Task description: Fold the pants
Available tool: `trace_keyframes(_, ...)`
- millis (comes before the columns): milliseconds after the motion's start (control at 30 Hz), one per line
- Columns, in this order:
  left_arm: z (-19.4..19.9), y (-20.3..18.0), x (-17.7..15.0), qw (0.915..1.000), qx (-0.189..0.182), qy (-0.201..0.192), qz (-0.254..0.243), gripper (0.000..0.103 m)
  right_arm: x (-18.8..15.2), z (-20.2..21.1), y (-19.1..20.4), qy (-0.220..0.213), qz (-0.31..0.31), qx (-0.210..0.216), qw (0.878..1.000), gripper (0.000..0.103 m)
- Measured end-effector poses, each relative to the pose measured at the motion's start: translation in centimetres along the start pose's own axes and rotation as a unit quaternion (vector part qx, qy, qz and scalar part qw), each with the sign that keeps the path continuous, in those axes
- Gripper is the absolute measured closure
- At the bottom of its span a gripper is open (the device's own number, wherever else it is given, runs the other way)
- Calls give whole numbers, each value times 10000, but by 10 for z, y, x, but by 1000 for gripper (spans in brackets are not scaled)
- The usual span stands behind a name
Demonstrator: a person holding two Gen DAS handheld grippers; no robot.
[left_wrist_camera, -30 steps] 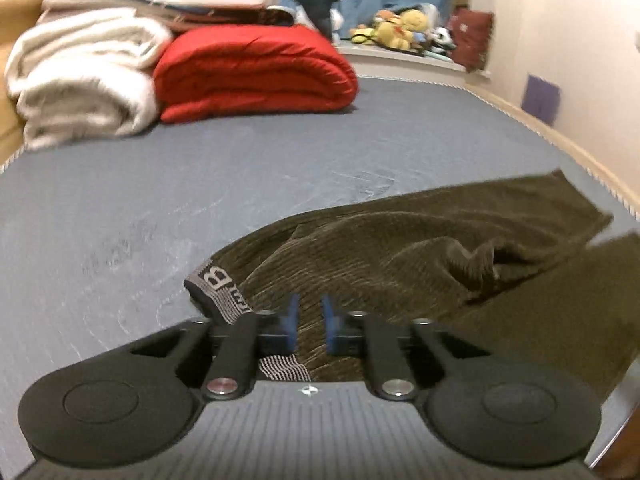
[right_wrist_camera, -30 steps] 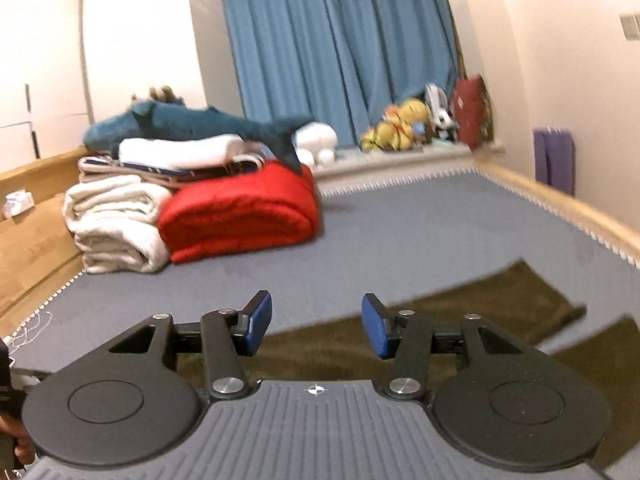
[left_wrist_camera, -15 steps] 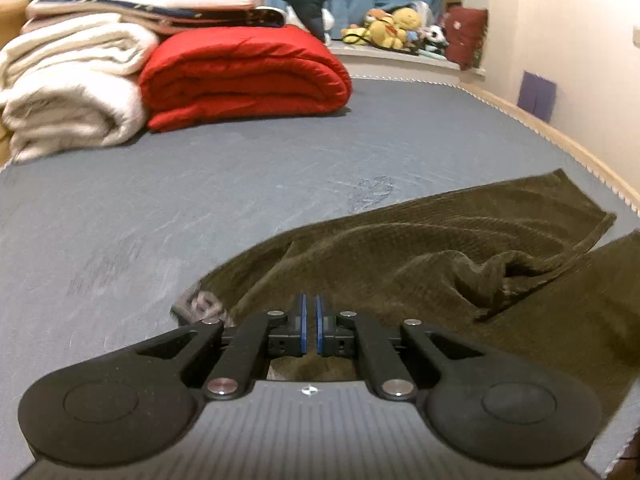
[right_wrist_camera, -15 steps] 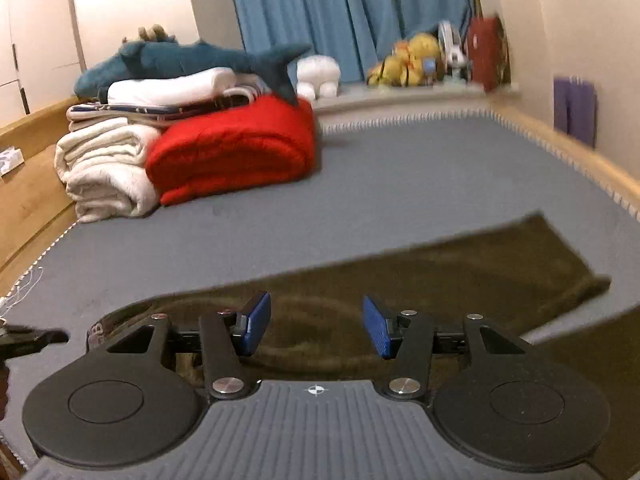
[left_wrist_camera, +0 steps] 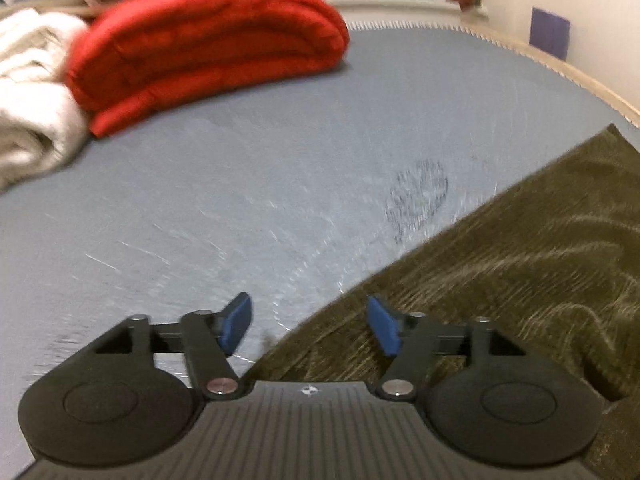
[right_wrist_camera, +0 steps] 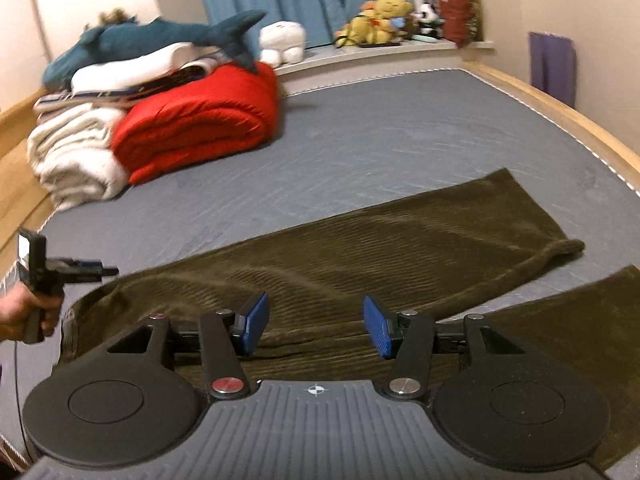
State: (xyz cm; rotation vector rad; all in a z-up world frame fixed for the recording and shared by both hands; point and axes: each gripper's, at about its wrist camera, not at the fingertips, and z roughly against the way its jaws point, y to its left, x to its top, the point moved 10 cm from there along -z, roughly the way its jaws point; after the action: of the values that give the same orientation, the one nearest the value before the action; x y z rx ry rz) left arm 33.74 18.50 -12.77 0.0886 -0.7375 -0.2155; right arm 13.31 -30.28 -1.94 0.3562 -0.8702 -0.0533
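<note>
Dark olive corduroy pants (right_wrist_camera: 400, 248) lie spread on the grey mattress (right_wrist_camera: 400, 128), legs pointing right, waist end at the left. My right gripper (right_wrist_camera: 314, 326) is open and empty just above the pants' middle. My left gripper (left_wrist_camera: 308, 324) is open and empty over the pants' upper edge (left_wrist_camera: 500, 280) near the waist. The left gripper also shows in the right wrist view (right_wrist_camera: 102, 270), held in a hand above the waist corner.
A folded red quilt (right_wrist_camera: 200, 120) and white blankets (right_wrist_camera: 72, 156) are stacked at the far left of the mattress, with a plush shark (right_wrist_camera: 160, 36) on top. A wooden bed rim (right_wrist_camera: 560, 112) runs along the right. Plush toys (right_wrist_camera: 380, 16) sit on the far ledge.
My left gripper was shut on the waistband half a second ago; it has opened, let go and shifted along the pants' edge. My right gripper has lowered toward the pants, still open.
</note>
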Motion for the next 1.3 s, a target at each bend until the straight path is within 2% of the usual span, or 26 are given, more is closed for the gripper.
trace_keyframes(100, -27, 0, -10, 9987, -220, 465, 46, 27, 7, 2, -12, -71, -165, -39, 9998, 47)
trace_keyframes(167, -38, 5, -13, 9974, -332, 597, 211, 34, 8, 3, -16, -96, -181, -61, 9998, 47)
trace_keyframes(233, -37, 2, -14, 9959, -603, 595, 315, 64, 6, 4, -17, -105, -187, -109, 9997, 46)
trace_keyframes(333, -26, -8, -14, 9969, -467, 573, -287, 87, 4, 1, -20, -43, -198, -167, 9997, 46)
trace_keyframes(400, -10, -18, -12, 9963, -313, 491, -636, 92, 3, -1, -21, -8, -218, -209, 9995, 46)
trace_keyframes(500, 29, -32, -9, 9955, -152, 165, -924, 93, 4, -3, -24, -5, -217, -305, 9993, 46)
trace_keyframes(600, 88, -57, -12, 9913, 16, -322, -1276, 93, 4, -8, -29, 8, -320, -429, 9986, 46)
trace_keyframes(633, 109, -69, -18, 9896, -29, -455, -1367, 93, 4, -9, -31, 24, -386, -454, 9982, 46)
trace_keyframes(800, 196, -133, -73, 9749, -334, -809, -2049, 94, 1, -16, -39, 33, -683, -656, 9955, 46)
trace_keyframes(867, 222, -159, -106, 9675, -633, -825, -2306, 94, -1, -17, -44, 20, -861, -773, 9933, 46)
trace_keyframes(967, 234, -185, -160, 9575, -909, -604, -2668, 94, -7, -19, -54, 23, -1137, -879, 9896, 46)
trace_keyframes(1067, 222, -198, -213, 9471, -1152, -169, -2992, 94, -15, -20, -68, 58, -1447, -1039, 9840, 46)
trace_keyframes(1133, 211, -197, -228, 9424, -1145, 12, -3141, 91, -17, -21, -81, 66, -1726, -1113, 9787, 46)
trace_keyframes(1233, 206, -194, -217, 9493, -1144, 53, -2928, 87, -17, -22, -108, 6, -2202, -1237, 9676, 50)
trace_keyframes(1300, 209, -192, -195, 9564, -1228, -182, -2644, 86, -13, -22, -127, -102, -2526, -1232, 9596, 67)
